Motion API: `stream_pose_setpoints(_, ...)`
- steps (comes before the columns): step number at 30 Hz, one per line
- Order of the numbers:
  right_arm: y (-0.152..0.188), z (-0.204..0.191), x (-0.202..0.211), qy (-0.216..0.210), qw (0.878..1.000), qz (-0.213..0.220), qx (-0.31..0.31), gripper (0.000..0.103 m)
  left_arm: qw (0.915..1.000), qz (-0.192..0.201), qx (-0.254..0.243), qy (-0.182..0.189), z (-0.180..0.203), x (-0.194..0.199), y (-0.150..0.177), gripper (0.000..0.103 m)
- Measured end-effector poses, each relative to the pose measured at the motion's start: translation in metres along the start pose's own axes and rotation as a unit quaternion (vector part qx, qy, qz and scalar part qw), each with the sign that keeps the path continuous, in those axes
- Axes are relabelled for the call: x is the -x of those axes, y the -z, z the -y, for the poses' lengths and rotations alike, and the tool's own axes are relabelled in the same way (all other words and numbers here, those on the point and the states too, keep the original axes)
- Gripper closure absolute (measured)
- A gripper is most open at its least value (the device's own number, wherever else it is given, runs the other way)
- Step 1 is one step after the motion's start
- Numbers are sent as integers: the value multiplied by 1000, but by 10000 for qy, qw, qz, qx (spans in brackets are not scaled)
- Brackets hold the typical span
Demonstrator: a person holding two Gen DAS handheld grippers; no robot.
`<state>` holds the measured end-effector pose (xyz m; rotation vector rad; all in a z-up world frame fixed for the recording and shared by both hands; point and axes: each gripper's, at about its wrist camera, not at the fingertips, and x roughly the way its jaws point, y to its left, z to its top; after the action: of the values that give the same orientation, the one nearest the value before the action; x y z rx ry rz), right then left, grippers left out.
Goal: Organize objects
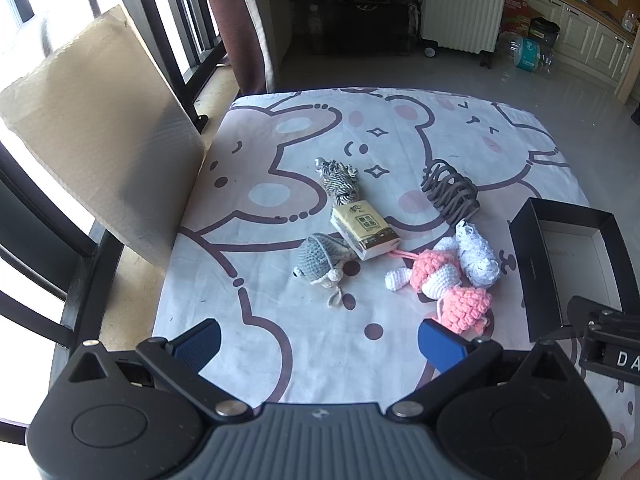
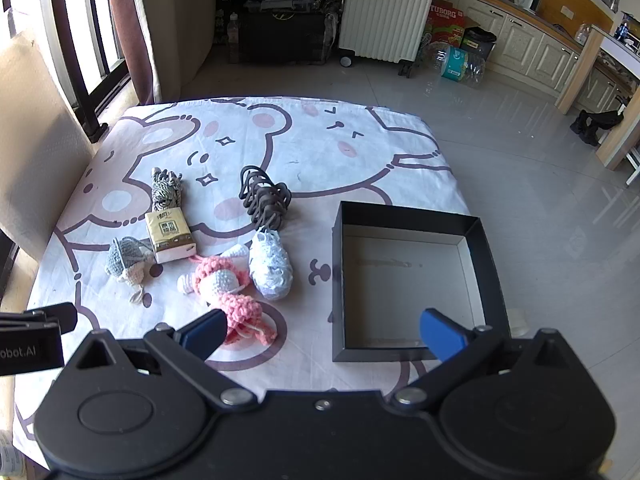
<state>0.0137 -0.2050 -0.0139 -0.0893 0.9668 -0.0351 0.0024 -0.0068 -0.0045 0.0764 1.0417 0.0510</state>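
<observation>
1. So far nothing looks sorted: the black box shows only its bare pale floor, and every loose item lies on the bear-print cloth outside it.
2. Taking the tissue pack as the clock centre in the right wrist view, the striped cord bundle touches it at 12 o'clock, the grey crochet toy sits just beside it at 8 o'clock, and the dark cord bundle lies near at 2 o'clock.
3. Further round, the pink-and-white crochet doll lies at 4 o'clock, with the white lace bundle against it; the box is well apart at 3 o'clock.
4. Both tools hover above the near edge, empty: the left gripper has its jaws spread wide, and the right gripper likewise, poised between doll and box.
5. Six items seemingly remain to go in; the doll looks the nearest first pick.
</observation>
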Motion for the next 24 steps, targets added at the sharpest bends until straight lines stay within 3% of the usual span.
stream_pose_setpoints(24,3,0,-2,22,10000,-12,2,0,10000,-3,2,5,2,2,2,0)
